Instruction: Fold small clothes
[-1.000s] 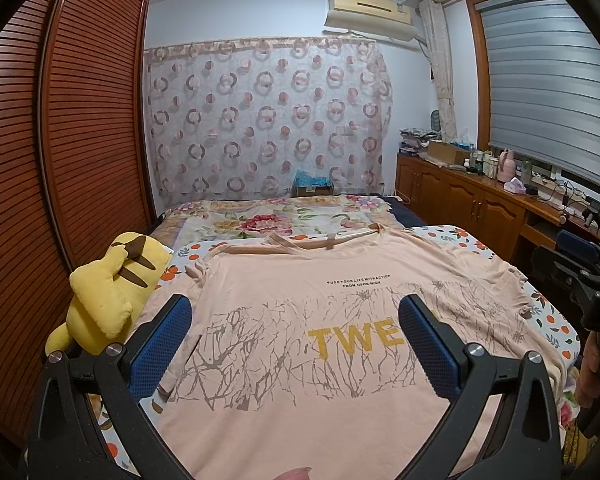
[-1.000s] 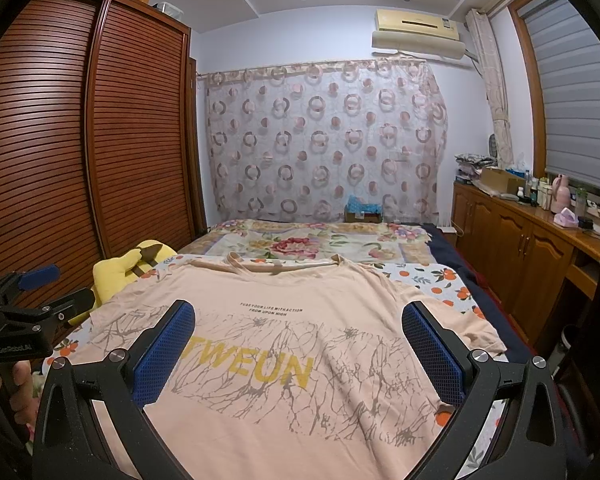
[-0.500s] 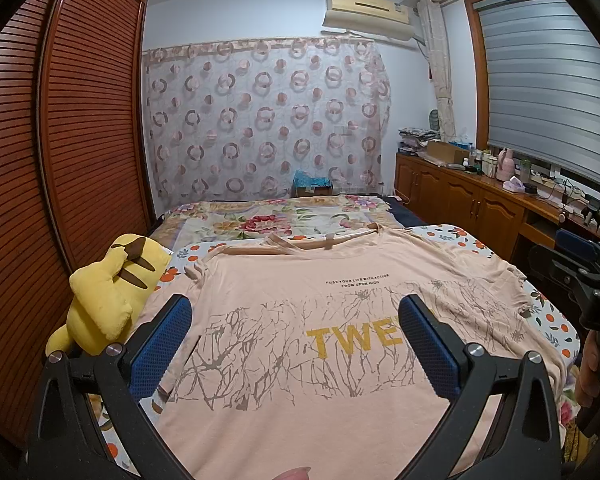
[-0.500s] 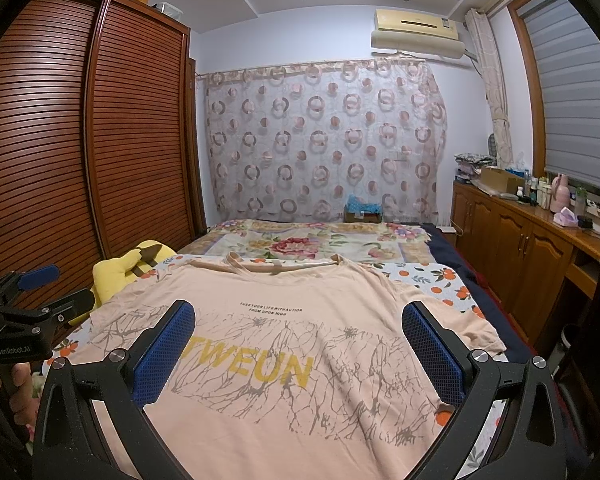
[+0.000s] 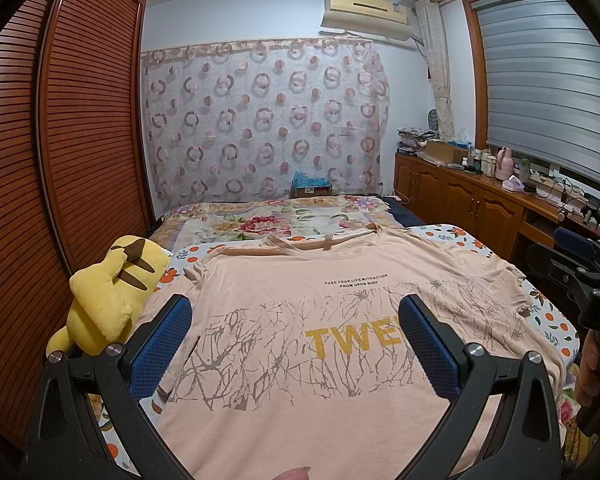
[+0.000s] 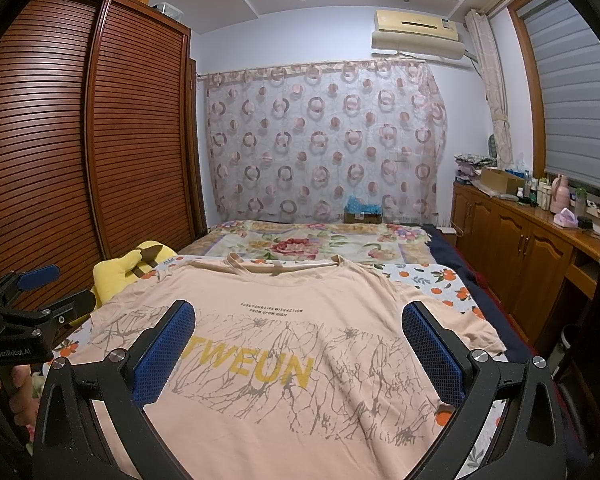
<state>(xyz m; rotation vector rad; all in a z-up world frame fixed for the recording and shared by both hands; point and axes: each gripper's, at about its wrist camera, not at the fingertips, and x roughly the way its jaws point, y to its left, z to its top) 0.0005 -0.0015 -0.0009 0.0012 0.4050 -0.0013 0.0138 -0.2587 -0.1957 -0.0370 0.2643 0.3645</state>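
Jaws of both grippers spread wide, nothing between them. Left gripper (image 5: 296,344) hovers above the near-left part of a peach T-shirt (image 5: 300,300); right gripper (image 6: 298,344) hovers above its near-right part, neither touching cloth. T-shirt lies flat, front up, collar toward the far end, on the orange-print sheet of the bed (image 6: 440,276); both sleeves spread out. Yellow "TWEUN" lettering (image 6: 252,368) and grey crack pattern across the chest. Yellow plush toy (image 5: 108,296) sits at the bed's left edge, just beside the left sleeve. Floral quilt (image 6: 312,244) beyond the collar.
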